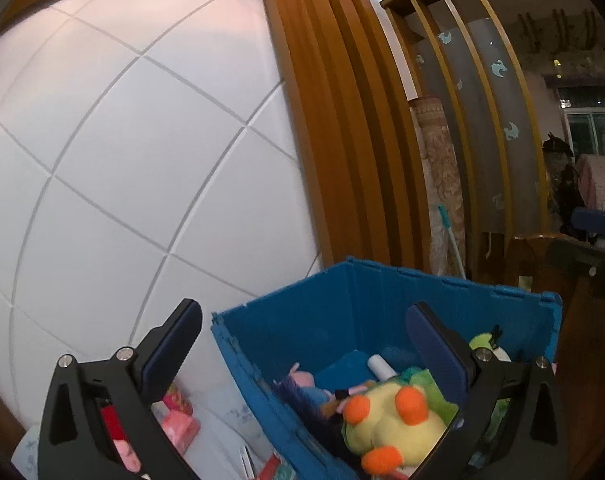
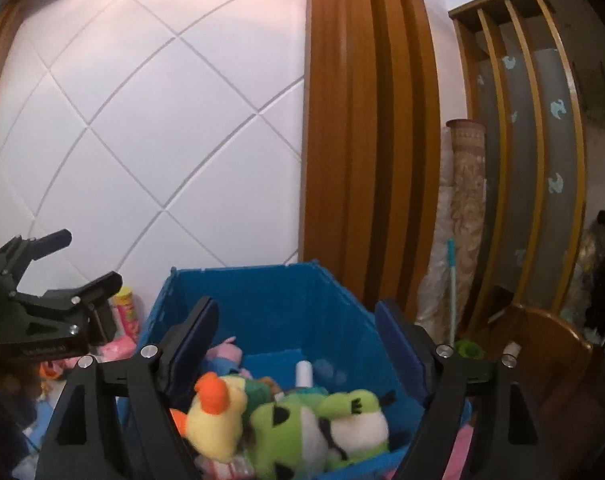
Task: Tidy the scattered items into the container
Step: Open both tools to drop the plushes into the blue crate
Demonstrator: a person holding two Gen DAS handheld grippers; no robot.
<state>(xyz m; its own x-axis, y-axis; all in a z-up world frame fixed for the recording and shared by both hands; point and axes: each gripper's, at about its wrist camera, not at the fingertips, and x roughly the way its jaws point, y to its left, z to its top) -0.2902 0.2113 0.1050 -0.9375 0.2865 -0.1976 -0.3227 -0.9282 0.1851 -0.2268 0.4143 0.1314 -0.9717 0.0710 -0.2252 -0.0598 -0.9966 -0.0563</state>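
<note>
A blue plastic crate [image 1: 302, 320] [image 2: 262, 300] holds several toys: a yellow plush duck with orange feet [image 1: 394, 424] [image 2: 218, 420], a green plush bird [image 2: 330, 428], a pink plush [image 1: 302, 378] [image 2: 226, 350] and a white tube [image 1: 380, 366] [image 2: 304, 374]. My left gripper [image 1: 306, 340] is open and empty, held above the crate's left wall; it also shows in the right wrist view [image 2: 84, 264]. My right gripper [image 2: 298, 336] is open and empty above the crate. Pink packets [image 1: 178, 420] and a pink-and-yellow can [image 2: 126, 312] lie outside, left of the crate.
A white quilted wall panel [image 1: 122, 160] stands behind the crate, with brown wooden pillars [image 1: 334, 120] to its right. A rolled rug [image 2: 468, 208], a teal-handled mop [image 2: 452, 280] and a wooden chair back [image 2: 542, 344] stand at the right.
</note>
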